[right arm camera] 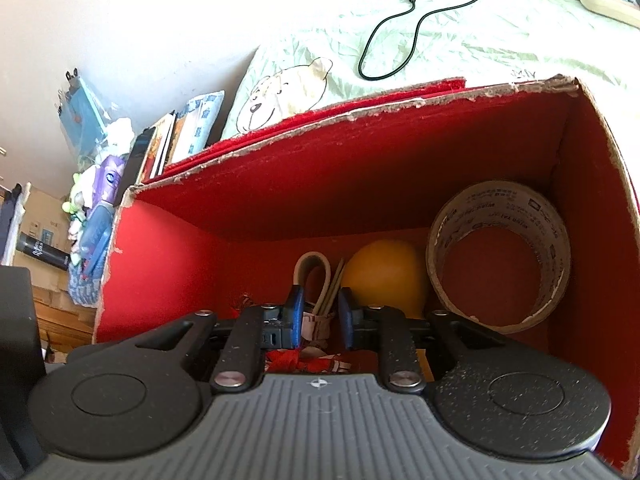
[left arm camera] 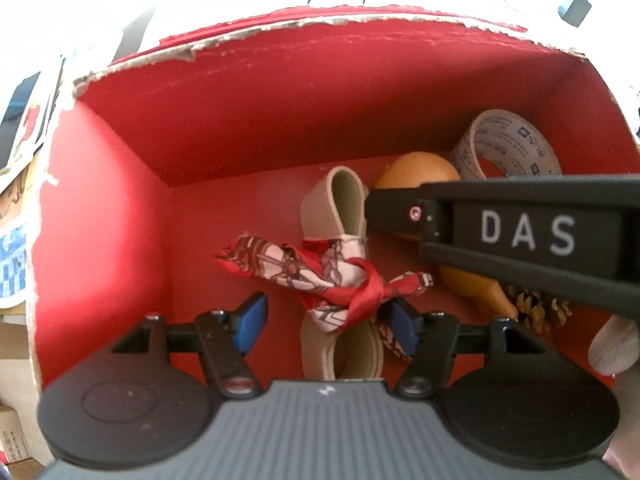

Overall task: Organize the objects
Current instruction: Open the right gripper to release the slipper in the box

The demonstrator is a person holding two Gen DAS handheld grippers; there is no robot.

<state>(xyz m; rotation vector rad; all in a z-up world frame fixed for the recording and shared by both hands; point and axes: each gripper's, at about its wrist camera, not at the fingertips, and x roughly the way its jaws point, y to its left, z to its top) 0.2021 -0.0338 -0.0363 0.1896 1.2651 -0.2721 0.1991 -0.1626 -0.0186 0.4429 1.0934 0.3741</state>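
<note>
The jaws of the right gripper [right arm camera: 320, 316] stand narrow, with the beige strap loop [right arm camera: 316, 280] running up between the blue pads [right arm camera: 295, 312]; whether they actually pinch the strap or only flank it cannot be told from the right wrist view. The left gripper [left arm camera: 326, 320] is spread wide, its pads to either side of the strap's lower loop, the right-hand pad touching or just beside the knot of the red patterned scarf [left arm camera: 320, 272] that is tied round the strap; it grips nothing.

Both tools are down inside the red cardboard box [left arm camera: 120, 220], and the strap with its scarf lies on the box floor near the middle. Behind it sits an orange gourd-shaped object [right arm camera: 380, 276]; to its right a roll of printed tape [right arm camera: 500, 256] leans in the far right corner; a pine cone [left arm camera: 540, 308] shows at the near right in the left wrist view. The box stands on a pale green bedcover [right arm camera: 460, 40] with a black cable [right arm camera: 400, 28] across it.

The step in hand looks like settling the strap in the box. To do it well, let the strap lie flat before parting the right jaws fully; lift straight up so the scarf does not snag on a pad; keep the left tool clear of the knot, and avoid nudging the leaning tape roll.
</note>
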